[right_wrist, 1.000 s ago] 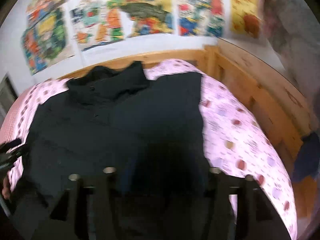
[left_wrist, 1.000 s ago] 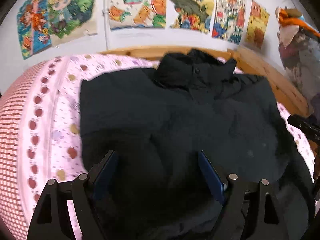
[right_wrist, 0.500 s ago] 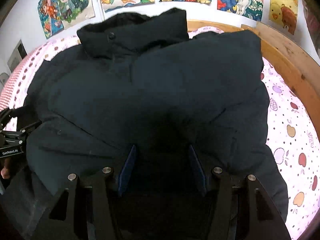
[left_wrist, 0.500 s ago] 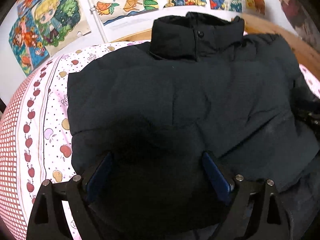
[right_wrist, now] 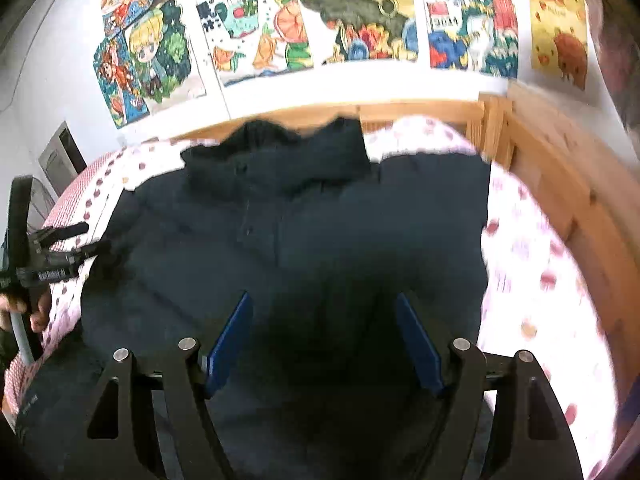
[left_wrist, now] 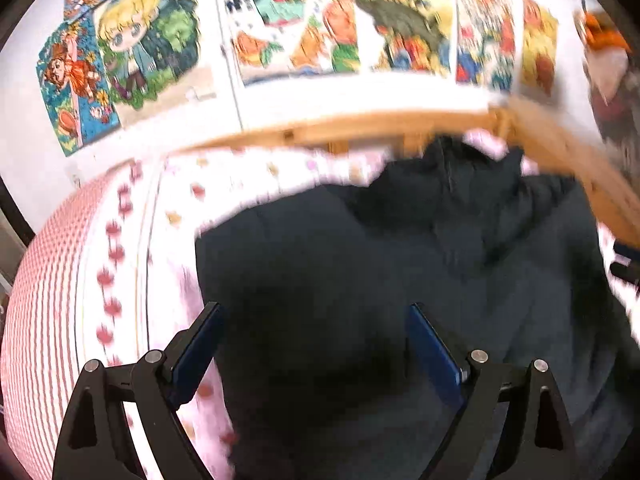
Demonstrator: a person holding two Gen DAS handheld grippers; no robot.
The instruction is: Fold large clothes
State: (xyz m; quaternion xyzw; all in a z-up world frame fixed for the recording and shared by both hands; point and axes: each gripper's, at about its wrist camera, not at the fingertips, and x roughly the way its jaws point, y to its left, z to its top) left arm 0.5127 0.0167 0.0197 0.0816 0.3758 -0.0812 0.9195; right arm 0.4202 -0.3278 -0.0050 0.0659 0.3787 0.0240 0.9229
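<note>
A large black padded jacket [left_wrist: 380, 264] lies flat on the bed, collar toward the wall; it also shows in the right wrist view [right_wrist: 304, 232]. My left gripper [left_wrist: 314, 336] is open and empty, hovering over the jacket's lower left part near its left edge. My right gripper [right_wrist: 324, 332] is open and empty above the jacket's lower middle. The left gripper also shows at the left edge of the right wrist view [right_wrist: 64, 248], beside the jacket's left side.
The bed has a pink sheet with red apple prints [right_wrist: 536, 264] and a wooden frame [right_wrist: 560, 168] at the back and right. Colourful posters [right_wrist: 344, 24] cover the wall. Hanging clothes [left_wrist: 608, 80] are at the far right.
Both grippers pulled back and up from the jacket, so it looks smaller and farther. The right gripper's jaws opened wider. The left gripper shifted left toward the jacket's edge.
</note>
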